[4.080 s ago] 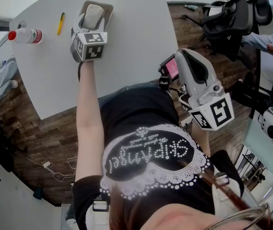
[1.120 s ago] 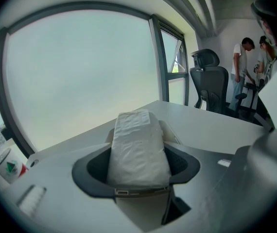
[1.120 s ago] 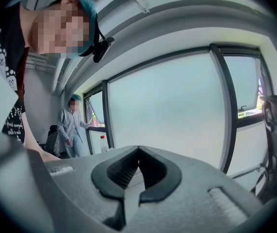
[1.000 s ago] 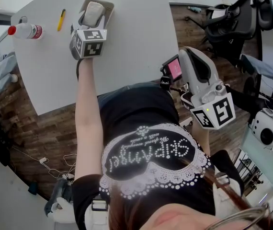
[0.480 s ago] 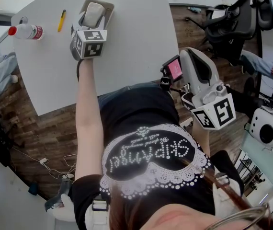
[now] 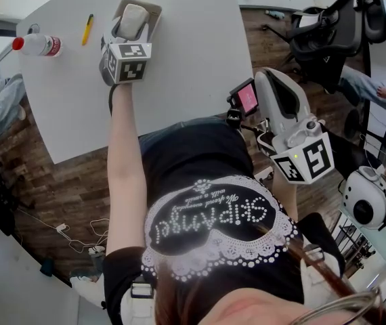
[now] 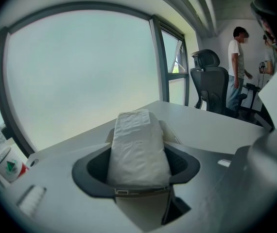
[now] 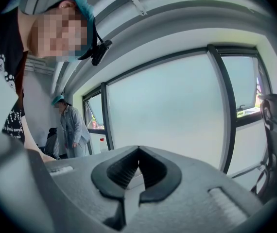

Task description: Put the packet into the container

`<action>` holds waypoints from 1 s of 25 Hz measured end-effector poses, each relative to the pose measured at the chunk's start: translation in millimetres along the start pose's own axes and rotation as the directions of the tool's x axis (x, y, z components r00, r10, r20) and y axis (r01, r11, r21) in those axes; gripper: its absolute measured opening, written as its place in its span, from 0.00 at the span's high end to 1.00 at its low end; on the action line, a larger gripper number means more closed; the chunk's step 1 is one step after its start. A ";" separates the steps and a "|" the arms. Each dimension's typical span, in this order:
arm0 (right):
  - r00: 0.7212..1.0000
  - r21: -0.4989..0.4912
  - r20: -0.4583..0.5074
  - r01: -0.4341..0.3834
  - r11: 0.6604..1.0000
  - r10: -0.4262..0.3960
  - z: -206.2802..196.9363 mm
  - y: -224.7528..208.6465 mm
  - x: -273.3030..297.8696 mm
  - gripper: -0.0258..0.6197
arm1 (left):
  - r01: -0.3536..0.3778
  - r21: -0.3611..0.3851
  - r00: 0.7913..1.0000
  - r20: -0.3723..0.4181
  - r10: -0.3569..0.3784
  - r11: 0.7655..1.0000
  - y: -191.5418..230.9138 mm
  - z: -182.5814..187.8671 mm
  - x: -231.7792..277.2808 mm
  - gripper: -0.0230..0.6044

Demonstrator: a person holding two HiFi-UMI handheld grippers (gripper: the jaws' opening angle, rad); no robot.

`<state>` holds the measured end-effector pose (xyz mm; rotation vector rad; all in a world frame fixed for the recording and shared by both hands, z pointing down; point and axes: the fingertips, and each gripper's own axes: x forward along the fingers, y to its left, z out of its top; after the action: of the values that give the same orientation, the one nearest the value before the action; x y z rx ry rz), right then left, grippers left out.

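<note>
Surface (image 6: 193,53): white; carries a bottle (image 6: 37,45), a yellow pen (image 6: 85,31) and the container.
Container (image 6: 154,9): open tray near the far edge.
Packet (image 6: 132,17): white, within the container's rim.
Left hand-held gripper (image 7: 137,166): jaws wide, pinching the packet's sides.
Right hand-held gripper (image 8: 138,152): beside the surface; jaws pressed together, empty.

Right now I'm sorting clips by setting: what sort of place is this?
Probably an office or a lab workroom. A white table stands on a wood floor, black office chairs are close by, and large windows run along the wall.
</note>
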<state>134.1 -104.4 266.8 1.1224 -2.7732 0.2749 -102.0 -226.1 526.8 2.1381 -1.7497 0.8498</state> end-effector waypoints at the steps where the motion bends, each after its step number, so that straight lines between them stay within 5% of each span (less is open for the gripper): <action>1: 1.000 -0.001 -0.003 0.000 1.000 0.000 -0.7 0.0 -0.1 0.96 | 0.000 0.000 1.000 0.000 0.000 1.000 -0.2 -0.1 0.0 0.53; 18: 1.000 -0.001 0.000 -0.002 1.000 0.002 0.0 0.8 -1.0 0.96 | 0.000 -0.008 1.000 0.010 0.000 1.000 0.7 0.5 0.4 0.52; 25: 1.000 -0.002 0.017 0.011 1.000 -0.011 4.8 -1.6 -4.9 0.96 | 0.034 -0.036 0.999 0.032 -0.033 0.999 -4.6 3.5 -2.7 0.39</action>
<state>138.5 -103.2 261.4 1.1441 -2.7805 0.2620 -96.9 -224.8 523.2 2.1626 -1.7260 0.7737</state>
